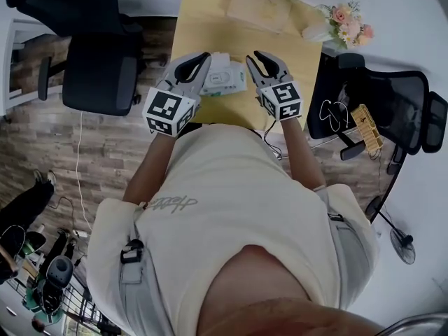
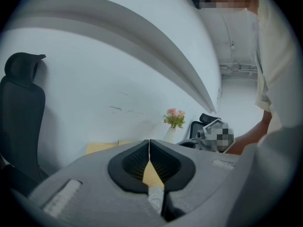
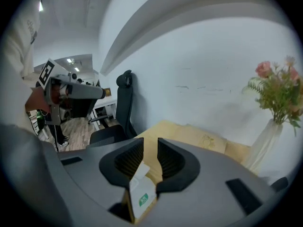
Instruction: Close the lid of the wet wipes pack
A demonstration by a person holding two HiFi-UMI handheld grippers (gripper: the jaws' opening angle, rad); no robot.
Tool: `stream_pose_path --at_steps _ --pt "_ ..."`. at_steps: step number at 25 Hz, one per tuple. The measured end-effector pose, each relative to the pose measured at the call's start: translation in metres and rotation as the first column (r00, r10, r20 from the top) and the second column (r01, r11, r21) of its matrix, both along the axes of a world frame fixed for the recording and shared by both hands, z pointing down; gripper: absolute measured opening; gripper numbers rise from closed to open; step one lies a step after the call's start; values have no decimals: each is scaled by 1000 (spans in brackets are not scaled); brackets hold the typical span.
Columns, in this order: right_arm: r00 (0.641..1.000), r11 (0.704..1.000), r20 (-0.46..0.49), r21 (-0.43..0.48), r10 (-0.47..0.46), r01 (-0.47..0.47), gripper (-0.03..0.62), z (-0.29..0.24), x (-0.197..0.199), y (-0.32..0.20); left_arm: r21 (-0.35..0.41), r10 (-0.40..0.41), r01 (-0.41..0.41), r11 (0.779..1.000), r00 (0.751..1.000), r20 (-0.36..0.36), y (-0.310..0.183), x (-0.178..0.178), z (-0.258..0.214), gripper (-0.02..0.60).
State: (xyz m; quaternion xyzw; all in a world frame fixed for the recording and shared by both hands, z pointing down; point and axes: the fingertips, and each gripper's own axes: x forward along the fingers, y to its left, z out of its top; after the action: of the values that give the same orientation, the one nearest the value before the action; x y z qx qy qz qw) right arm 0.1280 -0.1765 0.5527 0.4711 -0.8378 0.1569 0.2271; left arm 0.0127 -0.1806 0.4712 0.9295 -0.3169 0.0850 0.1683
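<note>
Wipes pack [image 1: 225, 78] lies flat on the yellow table [image 1: 203, 19], near the edge closest to the person and between the two grippers. Left gripper [image 1: 198, 63] is just beside the pack's left end; in its own view the jaws meet at the tips, with nothing between them and only a sliver of the pack [image 2: 155, 197] showing below. Right gripper [image 1: 264, 61] is just beside the pack's right end, with its jaws a narrow gap apart and holding nothing. Through that gap the pack [image 3: 141, 193] shows a green label, and a white flap [image 3: 136, 170] that appears to stand up, judged to be the lid not yet closed. Handling assessment: the pack is a soft film pouch, light, likely to slide or buckle under a sideways push, with slick film. The lid is a small stiff flap on a hinge and should need only a downward press near its free edge, while the other gripper steadies the pouch on its flat top or end. Pinching the body is not advised, as it would deform. Clearances: the table's near edge is close behind the pack and its left edge is near the left gripper, so any push should go downward, not toward the person. The tabletop beyond the pack is open as far as a tan box [image 1: 259, 5], and the flowers [image 1: 346, 23] stand well apart at the far right.
</note>
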Motion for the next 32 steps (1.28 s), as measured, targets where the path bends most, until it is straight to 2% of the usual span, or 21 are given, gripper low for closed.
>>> stream_pose_path --at_steps 6,13,17,23,32 --pt "1000 993 13 -115 -27 28 74 50 -10 -10 -25 6 -5 1000 1000 16 -14 -5 14 17" --pt "995 970 -6 -223 -96 92 74 97 -23 -20 -48 4 -4 999 1000 15 -29 -5 25 17" --pt "994 944 36 -313 -100 106 74 122 -30 -25 -69 -13 14 998 1000 17 -32 -12 31 17" --pt "989 896 50 -420 -139 147 74 153 -34 -30 -97 -31 33 995 999 28 -33 -21 40 17" --pt "979 842 69 -501 -194 202 74 176 -37 -28 -119 -39 43 992 999 35 -31 -28 46 17"
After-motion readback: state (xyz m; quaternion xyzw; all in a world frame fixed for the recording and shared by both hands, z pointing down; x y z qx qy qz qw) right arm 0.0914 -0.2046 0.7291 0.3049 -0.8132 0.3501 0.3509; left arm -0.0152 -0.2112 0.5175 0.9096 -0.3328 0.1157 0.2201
